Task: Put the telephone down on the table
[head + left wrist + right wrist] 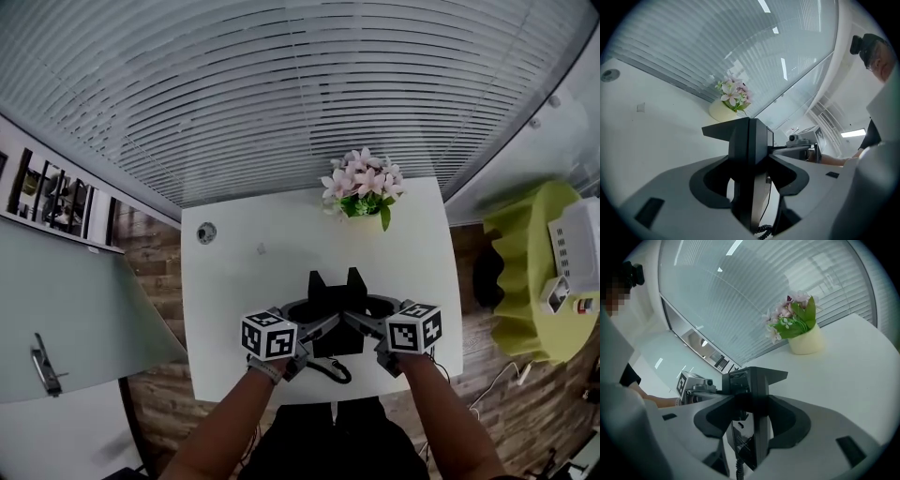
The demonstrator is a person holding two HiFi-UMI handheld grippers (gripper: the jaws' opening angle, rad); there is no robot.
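Observation:
A black telephone (337,302) stands between my two grippers over the near half of the white table (234,300). My left gripper (317,321) is shut on its left side and my right gripper (362,319) on its right side. In the left gripper view the telephone (750,150) is upright and clamped between the jaws of the left gripper (750,176). The right gripper view shows the telephone (752,385) pinched by the right gripper (752,418). A coiled cord (330,370) hangs below it. I cannot tell whether its base touches the table.
A cream pot of pink flowers (362,190) stands at the table's far edge. A small round object (206,232) lies at the far left corner. A green-covered side table (527,272) with white devices is to the right. Blinds run behind the table.

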